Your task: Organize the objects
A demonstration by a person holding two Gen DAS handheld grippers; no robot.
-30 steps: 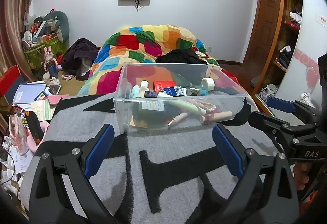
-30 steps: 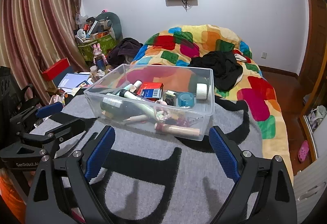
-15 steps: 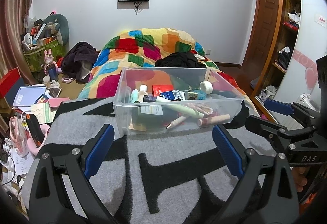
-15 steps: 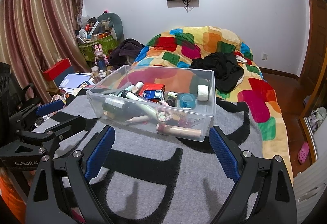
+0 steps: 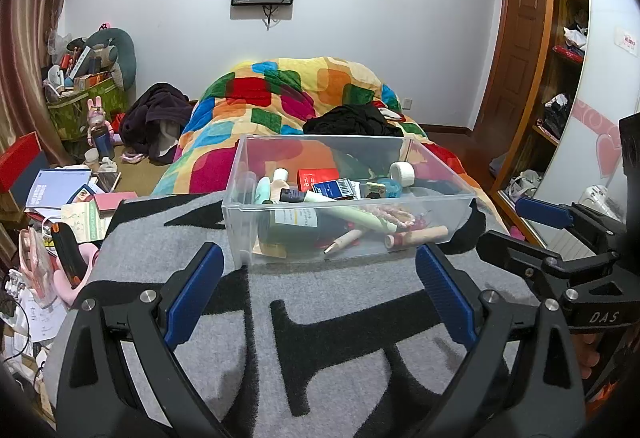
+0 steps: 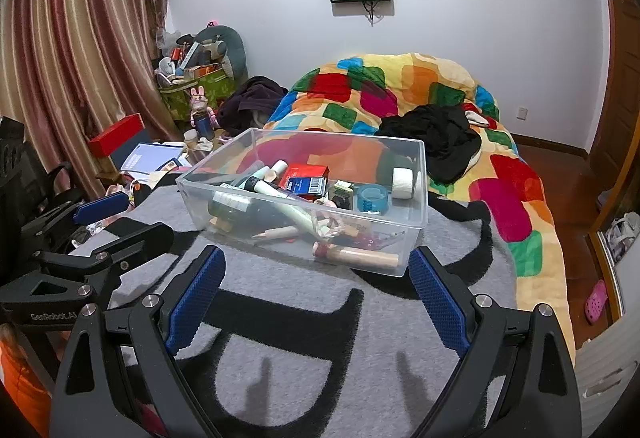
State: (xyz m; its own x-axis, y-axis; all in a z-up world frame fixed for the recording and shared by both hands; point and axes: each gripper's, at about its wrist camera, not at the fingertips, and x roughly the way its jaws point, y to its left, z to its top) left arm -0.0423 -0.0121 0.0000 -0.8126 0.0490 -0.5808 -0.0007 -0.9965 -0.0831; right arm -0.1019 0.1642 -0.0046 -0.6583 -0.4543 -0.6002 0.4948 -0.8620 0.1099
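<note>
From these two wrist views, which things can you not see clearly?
- Bottom items in the clear plastic bin: both views, covered by the dark bottle and tubes.
- Dark bottle's label text: both views, too small.
- Left gripper handle: left wrist view, cut by bottom edge.
- Right gripper handle: right wrist view, likewise.

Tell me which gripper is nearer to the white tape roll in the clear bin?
Right, slightly. The white tape roll lies at the bin's far right end; the right gripper faces that end, the left gripper the opposite end.
</note>
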